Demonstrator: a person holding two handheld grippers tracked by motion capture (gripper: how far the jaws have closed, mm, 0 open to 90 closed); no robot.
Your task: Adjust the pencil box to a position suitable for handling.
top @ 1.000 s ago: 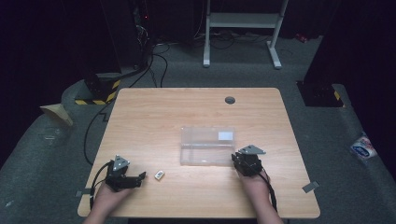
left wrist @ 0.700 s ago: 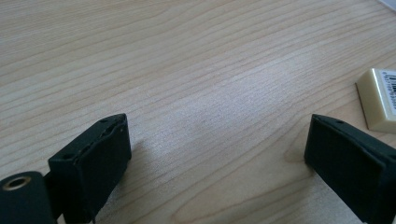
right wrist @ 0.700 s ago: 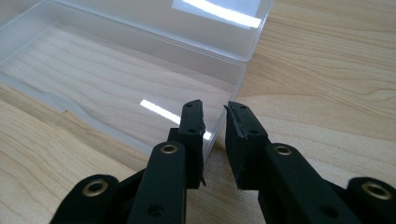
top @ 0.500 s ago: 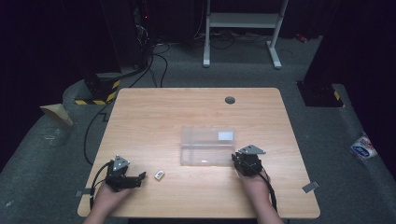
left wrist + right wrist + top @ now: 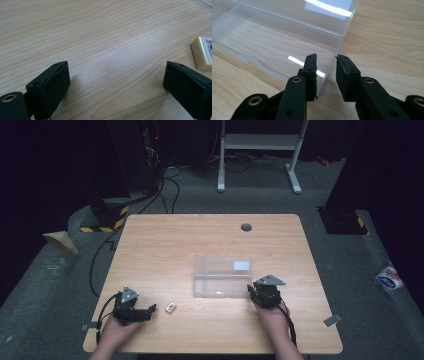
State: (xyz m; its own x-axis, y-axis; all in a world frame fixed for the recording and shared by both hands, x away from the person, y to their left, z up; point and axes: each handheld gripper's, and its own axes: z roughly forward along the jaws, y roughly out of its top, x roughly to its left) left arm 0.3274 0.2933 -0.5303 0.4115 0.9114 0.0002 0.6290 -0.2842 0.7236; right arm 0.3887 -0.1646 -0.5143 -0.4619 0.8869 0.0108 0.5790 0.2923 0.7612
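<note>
Lying near the desk point(image 5: 150, 245) front, our small eraser point(image 5: 170, 307) sits just right of the left claw point(image 5: 150, 310), which is spread wide and empty, nearer hand. Right claw point(image 5: 251, 291) straddles the clear box point(image 5: 222, 276) corner, slightly parted, not gripping.

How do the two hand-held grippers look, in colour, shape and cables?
Both the left gripper and the right gripper are black, each topped by a grey three-cornered plate and trailing a black cable. The jaws are flat black blocks with small holes; brass-coloured rivets show at the joints.
</note>
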